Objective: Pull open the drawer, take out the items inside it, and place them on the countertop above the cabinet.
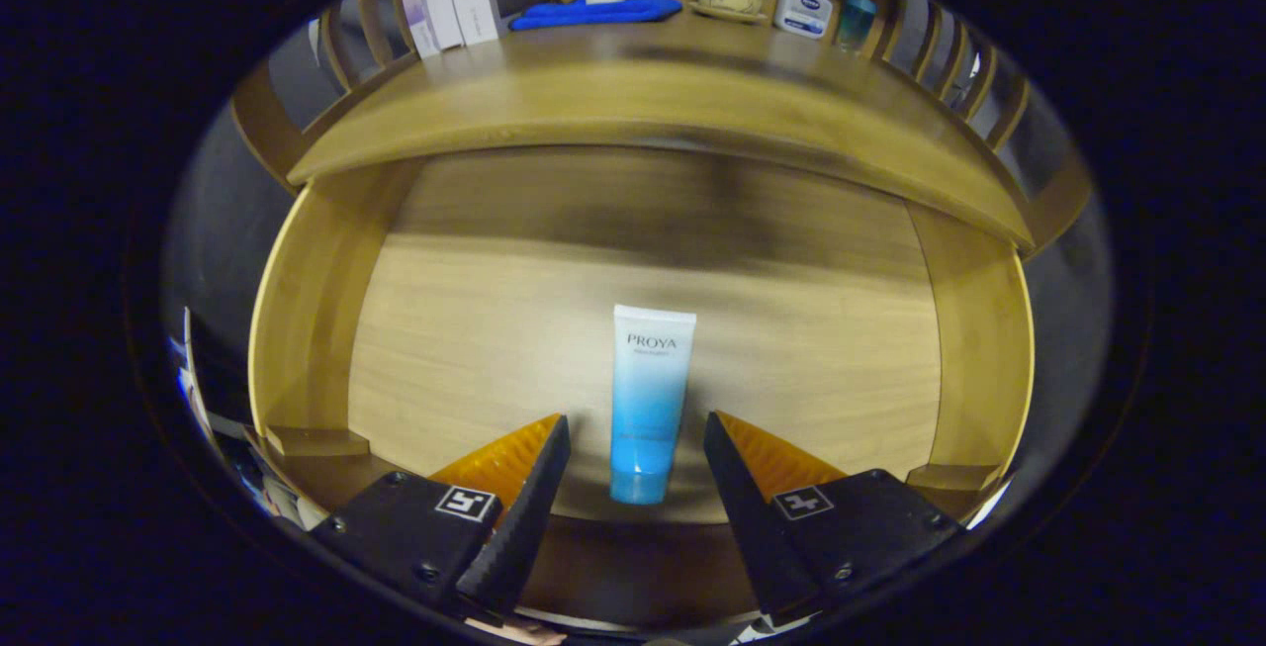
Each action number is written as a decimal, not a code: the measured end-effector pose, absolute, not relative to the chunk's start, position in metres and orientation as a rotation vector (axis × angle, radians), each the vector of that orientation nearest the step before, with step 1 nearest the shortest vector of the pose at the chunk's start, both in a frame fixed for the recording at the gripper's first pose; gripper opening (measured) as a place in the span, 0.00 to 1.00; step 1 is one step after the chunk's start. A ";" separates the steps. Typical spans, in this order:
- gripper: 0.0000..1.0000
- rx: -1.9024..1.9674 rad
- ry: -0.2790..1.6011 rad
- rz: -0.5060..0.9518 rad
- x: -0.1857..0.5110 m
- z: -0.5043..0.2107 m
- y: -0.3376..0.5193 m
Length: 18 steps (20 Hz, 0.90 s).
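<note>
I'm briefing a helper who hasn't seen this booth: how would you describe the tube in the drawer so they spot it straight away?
Look into the open wooden drawer below the countertop. On its floor lies a white-to-blue tube, cap end toward the open gripper, its lower part between the fingers, untouched. It is the drawer's sole item; the other toiletries stand on the countertop.
</note>
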<state>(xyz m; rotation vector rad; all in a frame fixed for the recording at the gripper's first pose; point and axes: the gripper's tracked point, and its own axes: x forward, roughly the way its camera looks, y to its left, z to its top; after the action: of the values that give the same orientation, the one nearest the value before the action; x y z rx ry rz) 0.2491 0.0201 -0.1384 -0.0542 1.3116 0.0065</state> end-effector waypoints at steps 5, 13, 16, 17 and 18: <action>0.67 -0.007 1.367 -0.047 0.247 -0.156 0.017; 0.45 0.067 1.354 -0.043 0.249 -0.159 0.016; 0.43 0.099 1.316 -0.018 0.251 -0.149 0.019; 0.42 0.119 1.295 -0.011 0.251 -0.141 0.020; 0.42 0.137 1.276 -0.003 0.248 -0.131 0.024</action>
<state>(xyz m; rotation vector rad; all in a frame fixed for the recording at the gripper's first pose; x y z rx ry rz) 0.2482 0.0242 -0.1306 0.1367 1.2760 -0.0031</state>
